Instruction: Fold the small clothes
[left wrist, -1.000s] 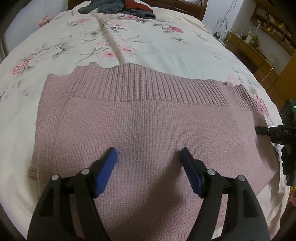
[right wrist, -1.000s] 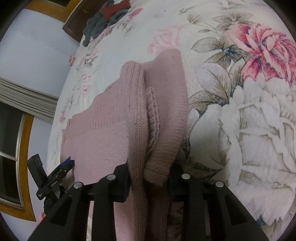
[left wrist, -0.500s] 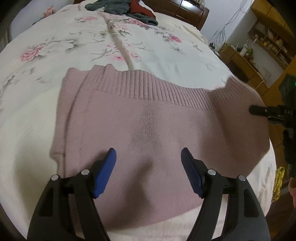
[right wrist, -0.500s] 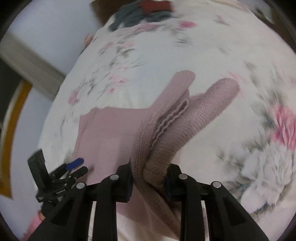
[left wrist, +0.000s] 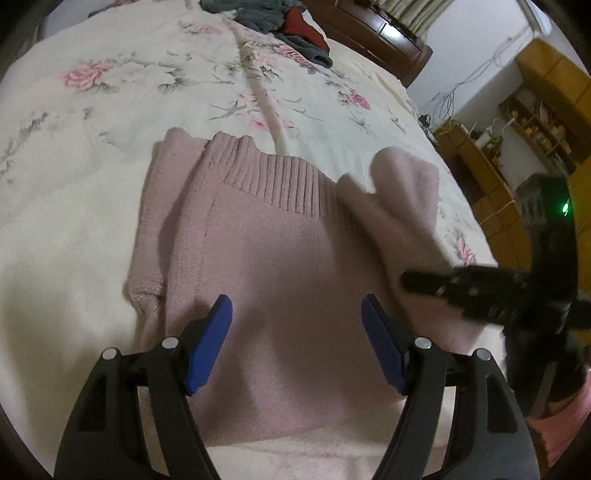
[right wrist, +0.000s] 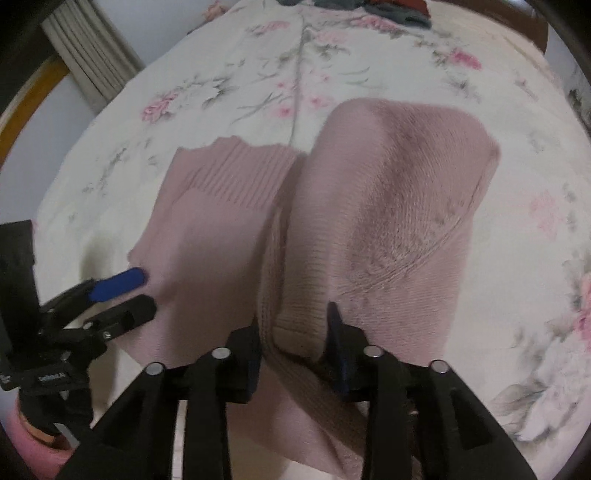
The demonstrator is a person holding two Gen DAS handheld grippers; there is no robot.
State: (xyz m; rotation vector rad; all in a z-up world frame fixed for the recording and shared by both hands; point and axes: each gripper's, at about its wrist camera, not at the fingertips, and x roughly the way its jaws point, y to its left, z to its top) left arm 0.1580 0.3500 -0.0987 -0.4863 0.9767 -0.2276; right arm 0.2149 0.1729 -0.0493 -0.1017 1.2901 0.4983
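Note:
A dusty-pink knit sweater (left wrist: 280, 254) lies on the floral bedspread (left wrist: 74, 166), ribbed hem at the far side. My left gripper (left wrist: 295, 314) hovers open over its near middle, nothing between the blue pads. My right gripper (right wrist: 293, 325) is shut on a bunched edge of the sweater (right wrist: 388, 206) and holds that right side lifted and draped over toward the flat part. In the left wrist view the right gripper (left wrist: 480, 288) shows blurred at the right with the raised flap (left wrist: 399, 188). In the right wrist view the left gripper (right wrist: 122, 291) sits at the lower left.
A pile of dark grey and red clothes (left wrist: 284, 22) lies at the far end of the bed by the wooden headboard (left wrist: 373, 33). Wooden shelves and a desk (left wrist: 524, 122) stand beyond the bed's right edge. A window frame (right wrist: 33, 92) is at the left.
My right gripper has carried the sweater's right side up and leftward over the body. The left gripper stayed open and drew back a little toward the near edge.

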